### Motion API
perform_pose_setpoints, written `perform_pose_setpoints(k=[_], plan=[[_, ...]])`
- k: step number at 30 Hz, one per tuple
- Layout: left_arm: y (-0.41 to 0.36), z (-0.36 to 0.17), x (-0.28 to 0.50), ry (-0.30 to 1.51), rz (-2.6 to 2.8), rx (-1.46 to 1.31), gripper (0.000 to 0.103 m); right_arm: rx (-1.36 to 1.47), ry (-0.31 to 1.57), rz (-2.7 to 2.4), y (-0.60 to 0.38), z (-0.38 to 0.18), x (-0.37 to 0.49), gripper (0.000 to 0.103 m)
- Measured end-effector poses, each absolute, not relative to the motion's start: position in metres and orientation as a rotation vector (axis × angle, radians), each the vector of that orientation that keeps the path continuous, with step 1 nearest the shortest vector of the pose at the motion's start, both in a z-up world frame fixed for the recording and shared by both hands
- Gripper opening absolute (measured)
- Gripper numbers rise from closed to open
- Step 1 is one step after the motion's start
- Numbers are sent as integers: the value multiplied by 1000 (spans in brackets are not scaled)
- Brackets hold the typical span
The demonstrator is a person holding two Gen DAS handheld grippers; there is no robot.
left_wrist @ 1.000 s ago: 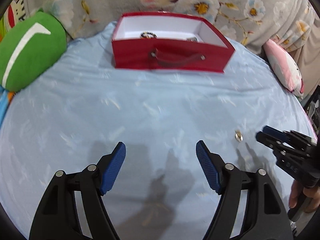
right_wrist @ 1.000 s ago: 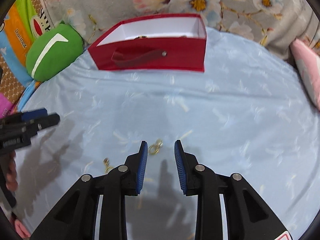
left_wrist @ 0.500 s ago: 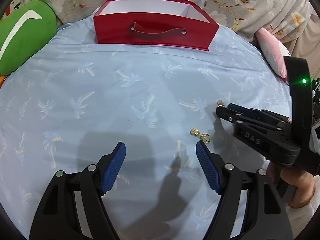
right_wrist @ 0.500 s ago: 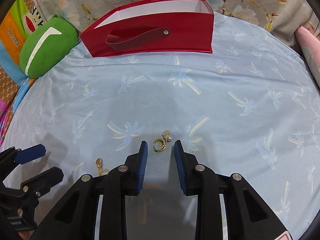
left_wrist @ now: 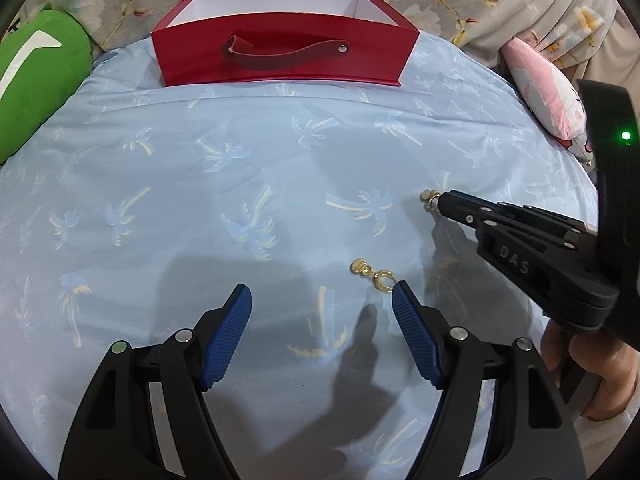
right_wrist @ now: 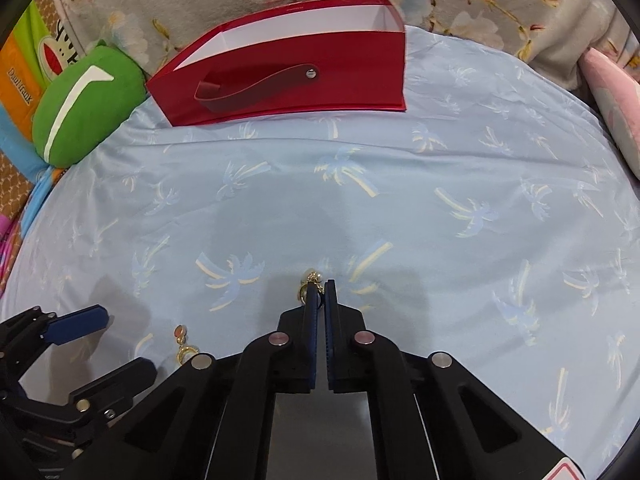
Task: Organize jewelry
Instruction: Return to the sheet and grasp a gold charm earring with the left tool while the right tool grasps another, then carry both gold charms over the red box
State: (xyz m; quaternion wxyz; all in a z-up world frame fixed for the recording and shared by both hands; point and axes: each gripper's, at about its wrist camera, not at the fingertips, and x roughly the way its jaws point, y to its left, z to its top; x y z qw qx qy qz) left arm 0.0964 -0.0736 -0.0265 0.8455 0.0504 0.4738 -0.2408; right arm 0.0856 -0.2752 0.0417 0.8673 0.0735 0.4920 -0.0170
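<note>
The right hand-held gripper (right_wrist: 320, 285) is down on the blue palm-print bedsheet (right_wrist: 440, 168) with its blue pads nearly together, pinching a gold earring (right_wrist: 313, 280) at the very tips; the pearl end pokes out just ahead of the fingers. From the left wrist view that same earring (left_wrist: 429, 199) shows as a small gold glint at the nose of the right hand-held gripper (left_wrist: 440, 202), and the person's hand (left_wrist: 592, 368) wraps the handle at the right edge.

The left hand-held gripper (left_wrist: 322, 300) hovers low with its jaws spread wide, holding nothing. A second gold earring (left_wrist: 370, 274) lies flat on the sheet just beside the tip of its right finger (left_wrist: 412, 332); in the right wrist view that earring (right_wrist: 183, 344) sits between the two tools.

At the far side of the sheet stands the red box (left_wrist: 280, 56), open-topped, white inside, strap handle on its front. A green cushion (left_wrist: 36, 80) sits left of it, a pink pillow (left_wrist: 544, 92) to the right.
</note>
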Motion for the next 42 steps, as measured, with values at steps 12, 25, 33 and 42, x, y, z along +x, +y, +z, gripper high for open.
perform_pose_setpoints(k=[12, 25, 33, 42], plan=[[-111, -36, 97, 1002, -537, 130, 63, 201, 1009, -53, -296, 56, 66, 2], [-100, -36, 97, 1024, -560, 81, 4, 227, 991, -42, -296, 63, 63, 3], [-86, -26, 90, 996, -567, 76, 4, 224, 972, -20, -289, 74, 62, 3], [-67, 5, 95, 939, -554, 36, 4, 220, 928, 19, -276, 96, 65, 3]])
